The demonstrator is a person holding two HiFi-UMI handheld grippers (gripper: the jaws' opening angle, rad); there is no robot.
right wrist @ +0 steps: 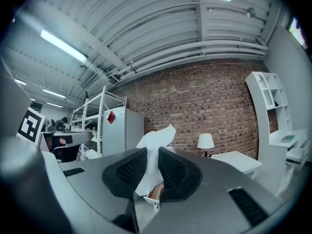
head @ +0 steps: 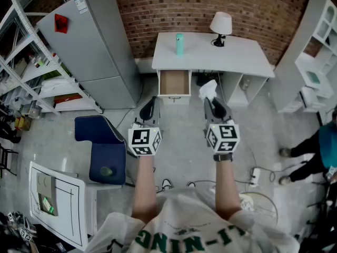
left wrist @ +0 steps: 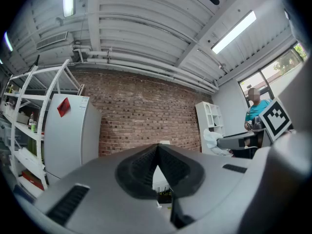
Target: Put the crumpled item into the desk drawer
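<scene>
My right gripper (head: 210, 98) is shut on a crumpled white paper (head: 207, 90), held in the air in front of the white desk (head: 247, 57). In the right gripper view the paper (right wrist: 153, 150) sticks up between the two dark pads (right wrist: 131, 172). The desk drawer (head: 174, 83) stands pulled out, its wooden inside showing, left of and beyond the paper. My left gripper (head: 149, 106) hovers at the same height to the left, its jaws closed together with nothing between them (left wrist: 157, 167).
A teal bottle (head: 179, 44) and a white lamp (head: 220, 27) stand on the desk. A grey fridge (head: 95, 46) is at the left, a blue chair (head: 102, 149) below it, white shelving (head: 316, 51) at the right. A person (head: 316, 152) stands at the right edge.
</scene>
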